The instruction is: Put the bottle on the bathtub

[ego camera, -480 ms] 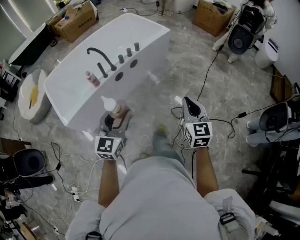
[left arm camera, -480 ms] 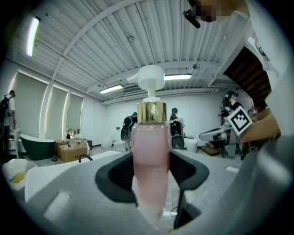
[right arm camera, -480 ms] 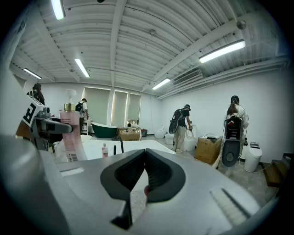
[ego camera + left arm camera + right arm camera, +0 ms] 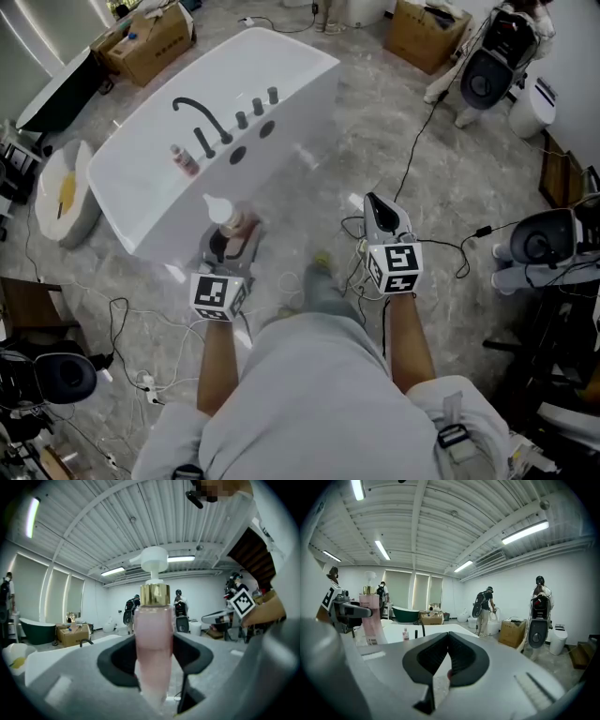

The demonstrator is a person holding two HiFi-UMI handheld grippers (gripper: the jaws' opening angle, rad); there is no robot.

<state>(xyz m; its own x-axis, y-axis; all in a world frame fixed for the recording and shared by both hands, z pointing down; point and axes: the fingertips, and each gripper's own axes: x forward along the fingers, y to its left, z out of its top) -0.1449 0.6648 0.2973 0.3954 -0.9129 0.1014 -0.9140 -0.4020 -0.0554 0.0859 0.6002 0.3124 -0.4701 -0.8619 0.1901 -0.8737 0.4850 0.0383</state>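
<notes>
A pink pump bottle (image 4: 232, 219) with a gold collar and white pump head stands upright in my left gripper (image 4: 226, 246), which is shut on it just in front of the white bathtub (image 4: 141, 202). In the left gripper view the bottle (image 4: 153, 644) fills the centre between the dark pads. My right gripper (image 4: 378, 214) is shut on nothing, held to the right over the floor. From the right gripper view the held bottle (image 4: 370, 619) shows at left with the bathtub (image 4: 436, 631) beyond. A black faucet (image 4: 199, 120) and knobs sit on the tub's deck.
A small pink bottle (image 4: 184, 158) stands on the tub deck beside the faucet. Cables (image 4: 422, 150) trail over the grey floor. Cardboard boxes (image 4: 150, 42) sit at the back, a white stool (image 4: 64, 192) at left, and wheeled machines (image 4: 548, 246) at right.
Both grippers and the bottle hold almost the same place. The round black object at the lower left has slid further down.
</notes>
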